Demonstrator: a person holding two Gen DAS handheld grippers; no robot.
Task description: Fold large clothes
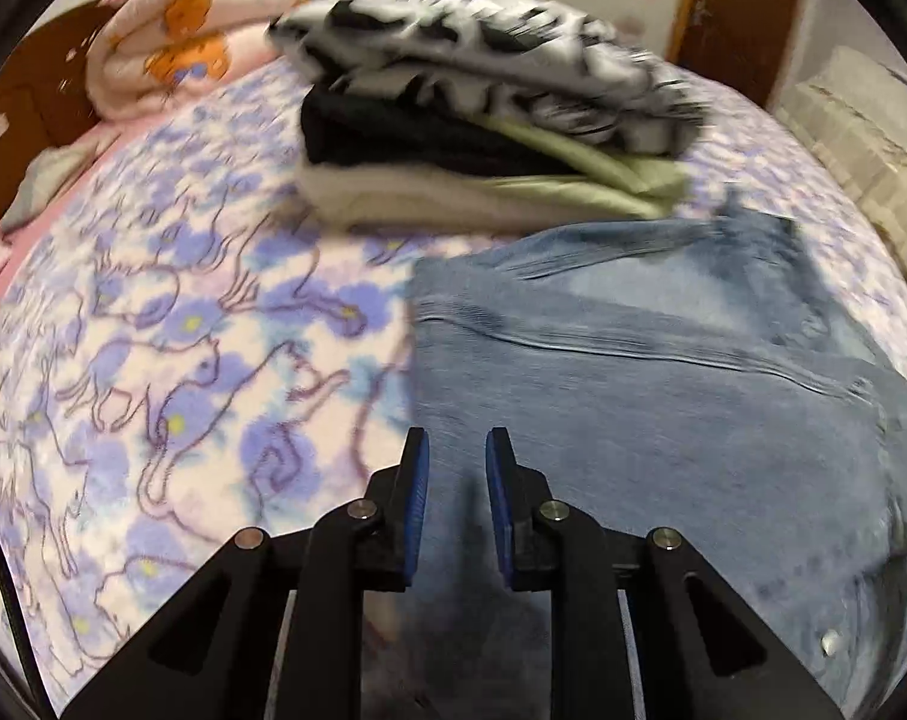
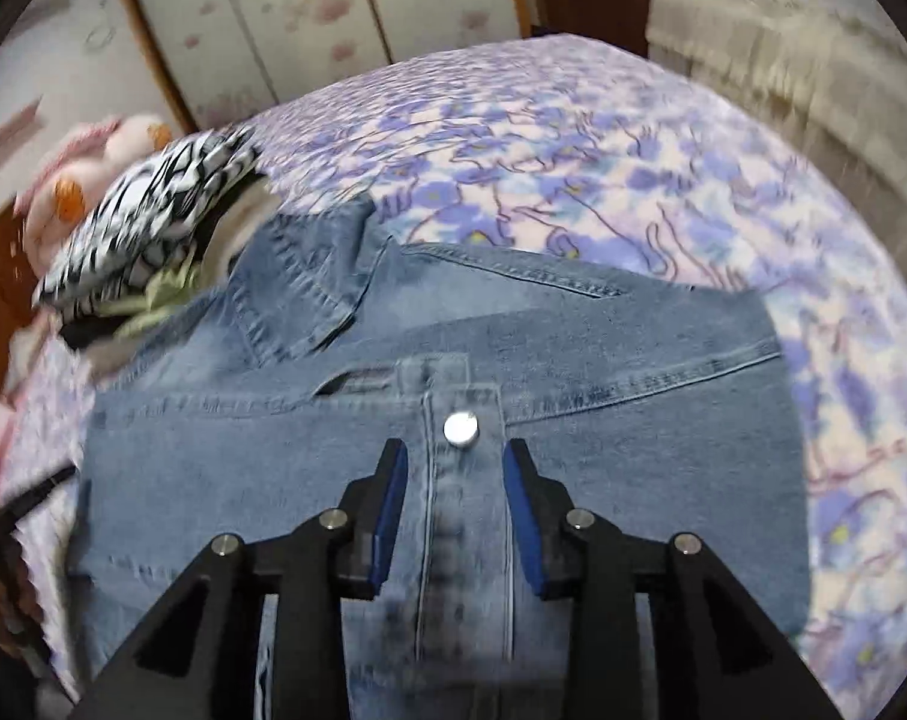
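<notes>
A blue denim garment [image 1: 663,396] lies partly folded on the floral bedspread [image 1: 153,360]. In the right wrist view the denim garment [image 2: 603,438] shows its collar, a placket and a silver button [image 2: 460,428]. My left gripper [image 1: 457,450] is open and empty, hovering over the denim's left edge. My right gripper [image 2: 454,462] is open and empty, its jaws either side of the placket just below the button.
A stack of folded clothes [image 1: 483,120], topped by a black-and-white patterned piece, sits beyond the denim; the stack also shows in the right wrist view [image 2: 153,222]. A pink rolled blanket [image 1: 177,36] lies at the far left. A wardrobe [image 2: 309,18] stands behind the bed.
</notes>
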